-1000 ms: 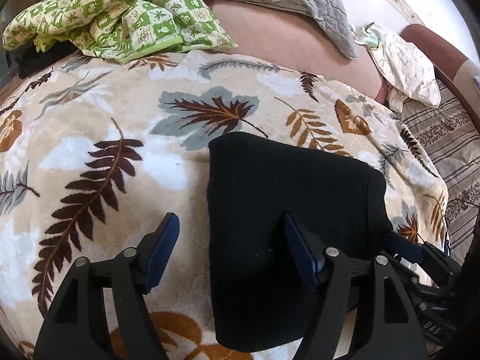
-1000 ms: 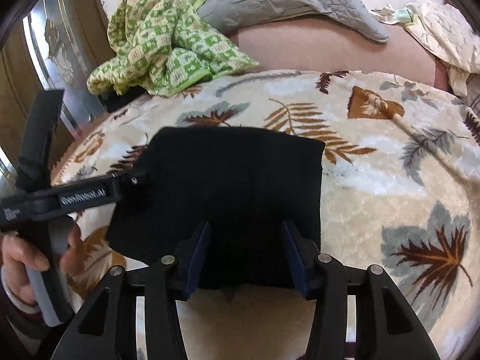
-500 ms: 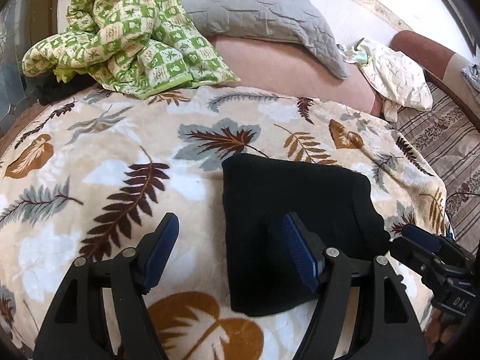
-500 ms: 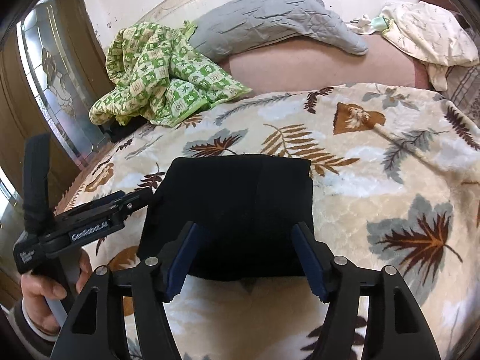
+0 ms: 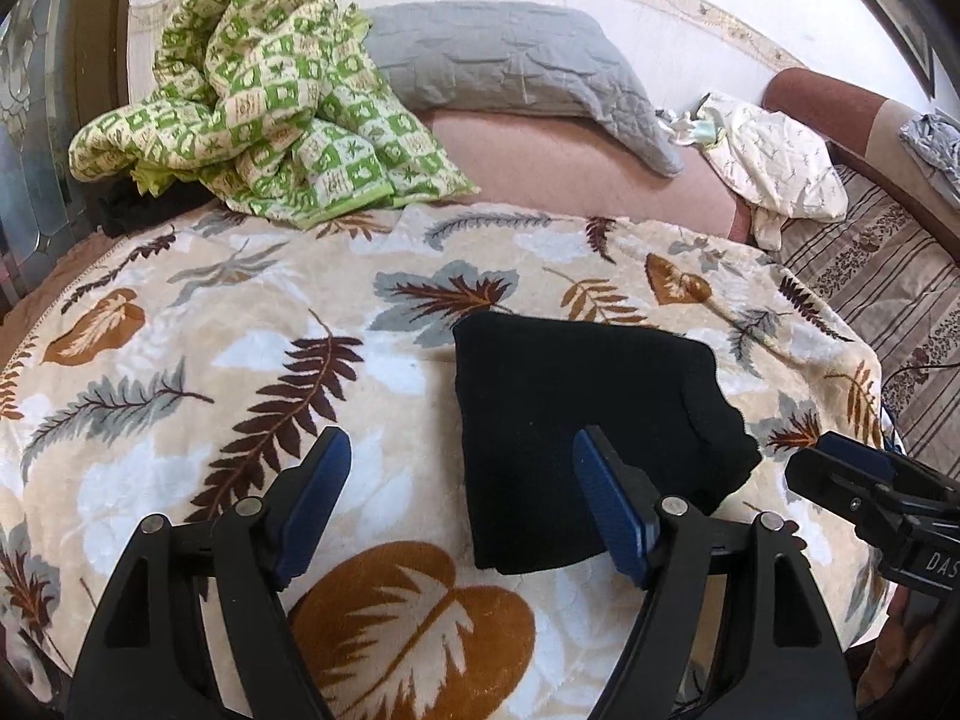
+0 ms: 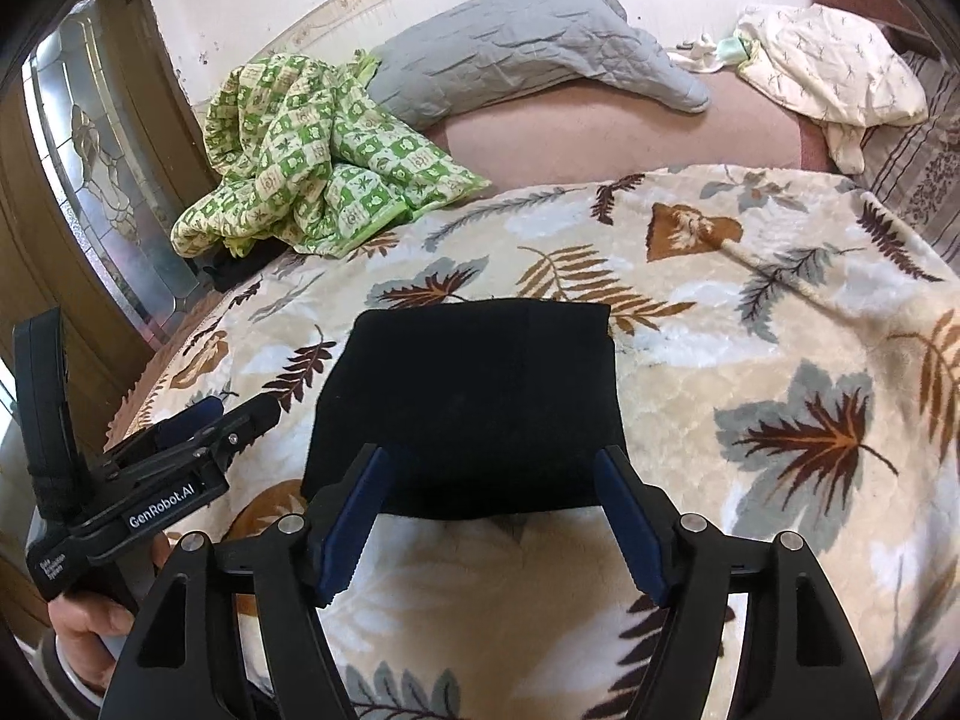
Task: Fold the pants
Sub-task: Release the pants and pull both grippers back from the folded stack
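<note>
The black pants (image 5: 576,420) lie folded into a compact rectangle on the leaf-patterned blanket (image 5: 210,372). They also show in the right wrist view (image 6: 474,408). My left gripper (image 5: 462,480) is open and empty, held above the blanket at the pants' left near corner. My right gripper (image 6: 489,504) is open and empty, held above the pants' near edge. The right gripper shows at the right edge of the left wrist view (image 5: 870,480), and the left gripper shows at the left of the right wrist view (image 6: 198,426).
A green checked quilt (image 5: 264,108) and a grey pillow (image 5: 510,60) lie at the back of the bed. A cream cloth (image 5: 774,162) lies at the back right. A striped sofa (image 5: 888,264) is at the right. A glass door (image 6: 90,180) stands at the left.
Both grippers have pulled back and up from the folded pants. The right gripper has opened wider. The pants have stayed in place.
</note>
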Tool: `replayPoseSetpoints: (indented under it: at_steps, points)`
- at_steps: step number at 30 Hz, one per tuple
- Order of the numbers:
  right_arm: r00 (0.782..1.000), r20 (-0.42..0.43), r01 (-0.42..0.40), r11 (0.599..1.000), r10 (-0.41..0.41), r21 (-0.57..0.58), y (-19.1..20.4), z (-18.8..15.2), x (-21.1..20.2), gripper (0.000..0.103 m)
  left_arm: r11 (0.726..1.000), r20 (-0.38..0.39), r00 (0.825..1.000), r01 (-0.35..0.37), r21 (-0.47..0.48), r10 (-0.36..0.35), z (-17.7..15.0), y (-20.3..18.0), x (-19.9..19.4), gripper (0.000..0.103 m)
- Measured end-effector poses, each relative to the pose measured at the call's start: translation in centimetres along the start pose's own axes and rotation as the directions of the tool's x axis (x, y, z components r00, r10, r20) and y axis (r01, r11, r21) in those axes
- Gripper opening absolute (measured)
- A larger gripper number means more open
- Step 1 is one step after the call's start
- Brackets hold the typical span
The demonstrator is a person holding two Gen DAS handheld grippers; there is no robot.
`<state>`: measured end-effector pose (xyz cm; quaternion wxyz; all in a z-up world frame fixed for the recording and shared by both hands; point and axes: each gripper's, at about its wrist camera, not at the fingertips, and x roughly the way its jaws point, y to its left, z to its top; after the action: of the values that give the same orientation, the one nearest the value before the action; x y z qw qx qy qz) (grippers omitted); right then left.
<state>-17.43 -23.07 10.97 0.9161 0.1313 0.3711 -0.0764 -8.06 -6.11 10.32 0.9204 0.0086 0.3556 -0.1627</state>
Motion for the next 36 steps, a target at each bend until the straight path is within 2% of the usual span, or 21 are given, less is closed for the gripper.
replayPoseSetpoints:
  at_steps: [7,16,25,36]
  points:
    - [1.0,0.028,0.015,1.0,-0.014,-0.027,1.3,-0.2,-1.8,0.078,1.0,0.054,0.998,-0.029,0.013,0.028,-0.2,-0.4,-2.2,0.077]
    - [0.997,0.059,0.05,0.998,-0.047,-0.039,2.0,-0.8,-4.1,0.08,1.0,0.092,0.996,-0.019,-0.009,0.02,-1.1,-0.5,-4.4,0.081]
    - [0.995,0.078,0.058,0.998,-0.055,-0.04,2.1,-1.0,-4.8,0.081,0.998,0.16,0.986,-0.048,0.03,0.042,-1.6,-0.8,-5.8,0.083]
    - [0.997,0.056,0.059,0.998,-0.057,-0.027,2.1,-1.5,-3.6,0.081,0.999,0.132,0.991,-0.022,0.029,0.018,-1.6,-0.4,-5.0,0.086]
